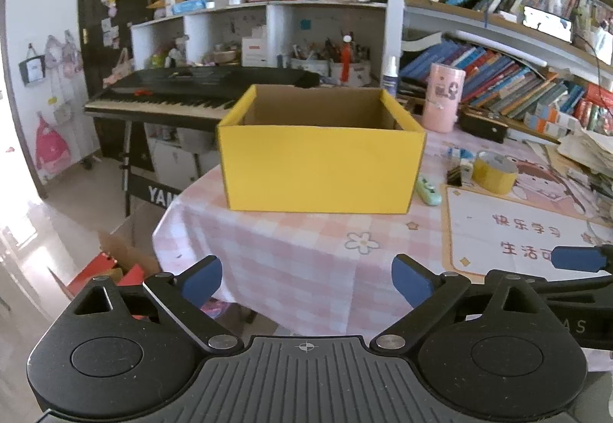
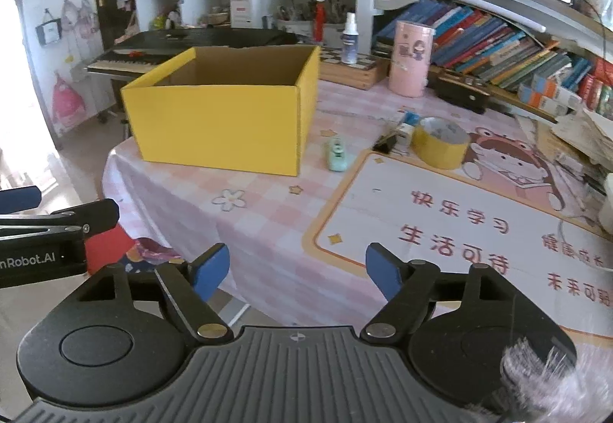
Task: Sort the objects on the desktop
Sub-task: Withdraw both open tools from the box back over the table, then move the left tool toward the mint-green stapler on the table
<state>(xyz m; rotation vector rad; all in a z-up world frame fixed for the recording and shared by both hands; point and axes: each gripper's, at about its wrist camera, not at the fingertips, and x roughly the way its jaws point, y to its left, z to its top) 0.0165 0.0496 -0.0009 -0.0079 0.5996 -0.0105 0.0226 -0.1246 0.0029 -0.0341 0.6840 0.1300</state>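
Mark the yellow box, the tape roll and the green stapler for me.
yellow box (image 2: 218, 124): right wrist view, front wall.
tape roll (image 2: 436, 151): right wrist view, yellow outer side.
green stapler (image 2: 336, 154): right wrist view, top of its body.

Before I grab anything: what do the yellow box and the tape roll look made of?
Yellow box: likely corrugated cardboard, matte yellow outside, raw brown inside. Tape roll: glossy yellow band that looks like plastic tape; its core material is unclear.
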